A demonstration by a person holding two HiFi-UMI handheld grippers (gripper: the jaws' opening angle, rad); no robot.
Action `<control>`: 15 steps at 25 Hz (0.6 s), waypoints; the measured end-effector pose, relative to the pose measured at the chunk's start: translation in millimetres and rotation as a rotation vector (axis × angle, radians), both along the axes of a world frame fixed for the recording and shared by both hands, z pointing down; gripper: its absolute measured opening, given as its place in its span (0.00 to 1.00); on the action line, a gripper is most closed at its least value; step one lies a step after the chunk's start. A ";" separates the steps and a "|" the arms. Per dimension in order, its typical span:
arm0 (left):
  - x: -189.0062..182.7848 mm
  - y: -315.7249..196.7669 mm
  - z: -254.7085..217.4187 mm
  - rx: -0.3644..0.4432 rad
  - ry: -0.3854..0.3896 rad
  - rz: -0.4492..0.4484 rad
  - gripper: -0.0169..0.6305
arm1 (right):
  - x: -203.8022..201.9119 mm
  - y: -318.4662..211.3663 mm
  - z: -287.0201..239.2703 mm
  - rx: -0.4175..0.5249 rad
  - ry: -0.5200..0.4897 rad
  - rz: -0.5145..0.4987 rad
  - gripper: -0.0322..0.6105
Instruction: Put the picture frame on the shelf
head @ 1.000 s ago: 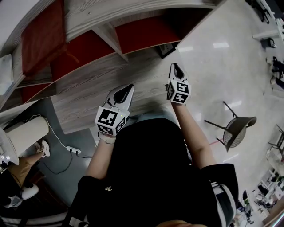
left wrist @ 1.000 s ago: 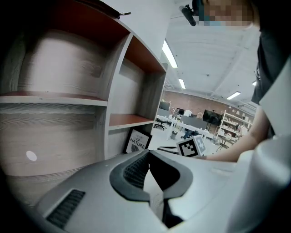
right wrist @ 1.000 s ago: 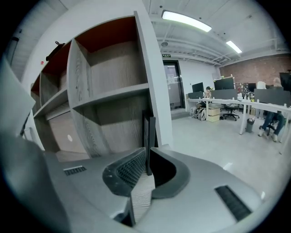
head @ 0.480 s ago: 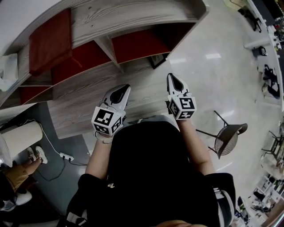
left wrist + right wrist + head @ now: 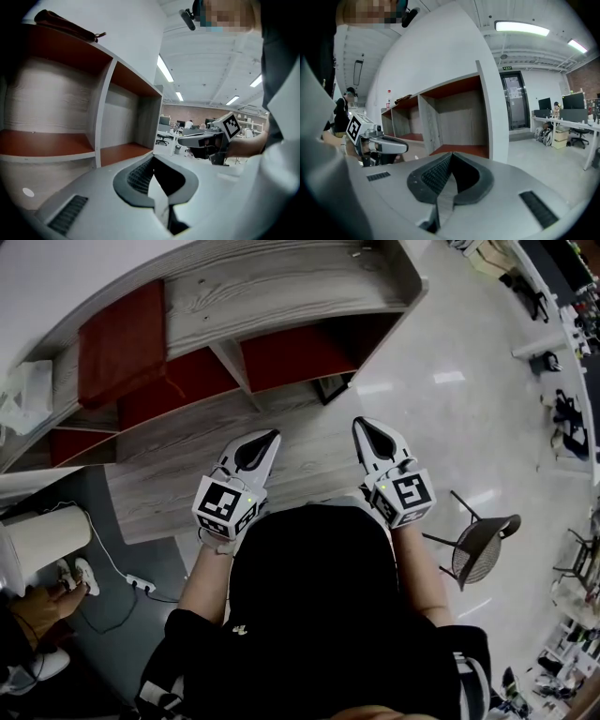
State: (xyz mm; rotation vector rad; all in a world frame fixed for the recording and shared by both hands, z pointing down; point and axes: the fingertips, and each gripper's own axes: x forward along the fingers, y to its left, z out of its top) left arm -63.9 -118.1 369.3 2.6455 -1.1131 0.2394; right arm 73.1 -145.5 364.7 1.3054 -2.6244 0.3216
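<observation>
Pulled back from the shelf [image 5: 281, 296], left gripper [image 5: 266, 438] and right gripper [image 5: 366, 426] have fingers pressed together, empty.

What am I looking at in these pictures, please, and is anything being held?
A person holds a hand tool with a two-jaw claw in each hand. One picture comes from a camera on the person's head, looking down at the left claw, the right claw and a wooden shelf. The other two come from cameras riding on each tool, looking along its claw. Both claws are shut and empty. What looks like a small dark picture frame stands in the shelf's right compartment.
</observation>
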 end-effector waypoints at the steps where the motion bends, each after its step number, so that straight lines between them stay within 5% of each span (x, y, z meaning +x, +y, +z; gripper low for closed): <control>1: 1.7 -0.5 -4.0 0.007 0.002 0.006 0.04 | -0.2 1.9 -5.1 0.002 -0.004 -0.006 0.05; 15: 14.5 -4.5 -29.0 0.028 0.083 0.044 0.04 | -7.3 5.1 -23.0 0.034 -0.021 -0.046 0.04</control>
